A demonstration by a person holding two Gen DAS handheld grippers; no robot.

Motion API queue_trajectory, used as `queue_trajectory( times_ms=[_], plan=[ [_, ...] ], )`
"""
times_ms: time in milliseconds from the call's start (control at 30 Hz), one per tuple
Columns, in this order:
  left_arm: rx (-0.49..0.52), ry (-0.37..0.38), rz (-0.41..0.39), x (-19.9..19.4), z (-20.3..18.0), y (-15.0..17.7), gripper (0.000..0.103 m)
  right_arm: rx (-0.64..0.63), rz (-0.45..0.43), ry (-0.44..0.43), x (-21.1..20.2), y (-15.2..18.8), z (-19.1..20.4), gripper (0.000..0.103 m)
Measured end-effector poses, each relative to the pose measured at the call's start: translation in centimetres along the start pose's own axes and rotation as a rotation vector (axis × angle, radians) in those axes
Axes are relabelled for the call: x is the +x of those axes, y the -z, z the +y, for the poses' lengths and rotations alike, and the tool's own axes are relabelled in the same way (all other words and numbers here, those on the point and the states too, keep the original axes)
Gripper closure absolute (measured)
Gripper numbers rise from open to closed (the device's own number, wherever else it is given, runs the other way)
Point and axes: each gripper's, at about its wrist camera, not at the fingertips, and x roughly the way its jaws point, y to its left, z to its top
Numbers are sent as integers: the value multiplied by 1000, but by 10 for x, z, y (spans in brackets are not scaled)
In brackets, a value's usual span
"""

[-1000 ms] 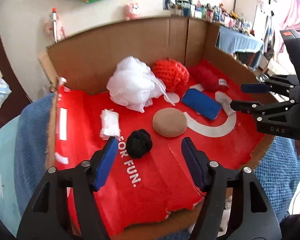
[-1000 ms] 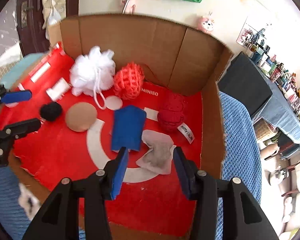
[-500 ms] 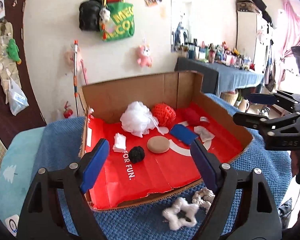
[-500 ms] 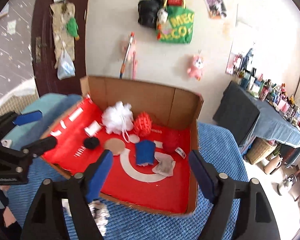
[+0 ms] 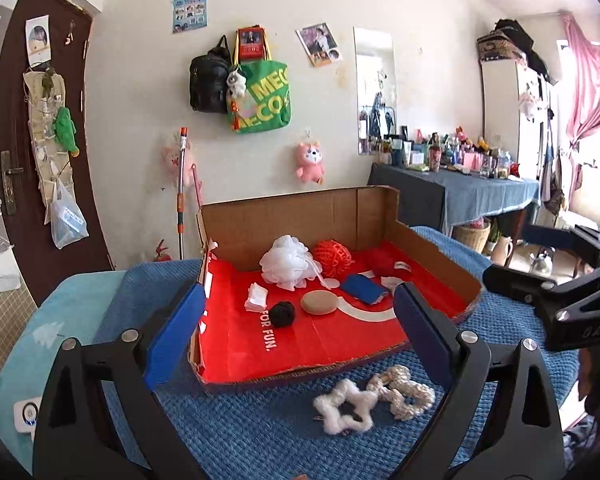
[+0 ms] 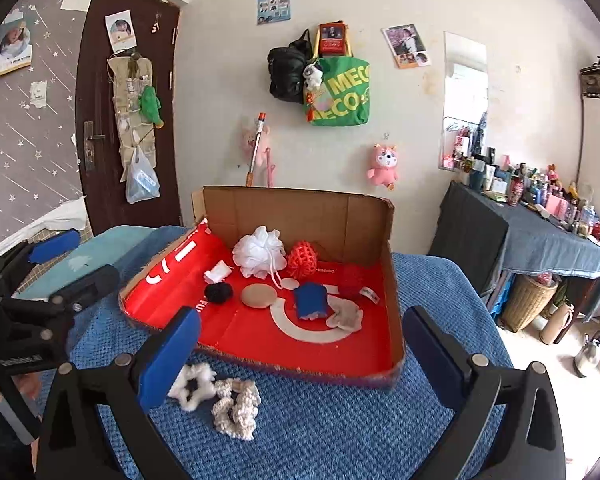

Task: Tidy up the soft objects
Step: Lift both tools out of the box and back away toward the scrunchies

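Observation:
An open cardboard box (image 5: 300, 212) with a red lining sits on a blue blanket. In it lie a white mesh puff (image 5: 288, 262), an orange-red mesh puff (image 5: 332, 256), a dark red plush (image 5: 384, 262), a blue cloth (image 5: 364, 288), a tan round pad (image 5: 319, 302), a black ball (image 5: 282, 314), a white folded cloth (image 5: 257, 298) and a grey cloth (image 6: 346, 316). A white fuzzy star (image 5: 344, 404) and a cream knitted ring (image 5: 408, 392) lie on the blanket in front of the box. My left gripper (image 5: 296, 336) and right gripper (image 6: 300, 356) are both open, empty and pulled back from the box.
The blue blanket (image 6: 340, 420) covers the surface around the box. A wall with hanging bags (image 5: 260, 96) is behind. A table crowded with bottles (image 5: 460, 184) stands at the right. A dark door (image 6: 128, 120) is at the left.
Both grippers have pulled up and back from inside the box. The whole box and the two items in front of it have come into view. Nothing was grasped.

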Motion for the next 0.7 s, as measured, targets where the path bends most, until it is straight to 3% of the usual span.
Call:
queue_trajectory(
  times_ms=[367,700],
  plan=[
    [-26,-13,-24,-18,-7,33,6,65,-92,67,-27,50,0,0],
    [-53,-8,22,-15,-11,72,6,122,-75,90,-22,97,-3,0]
  ],
)
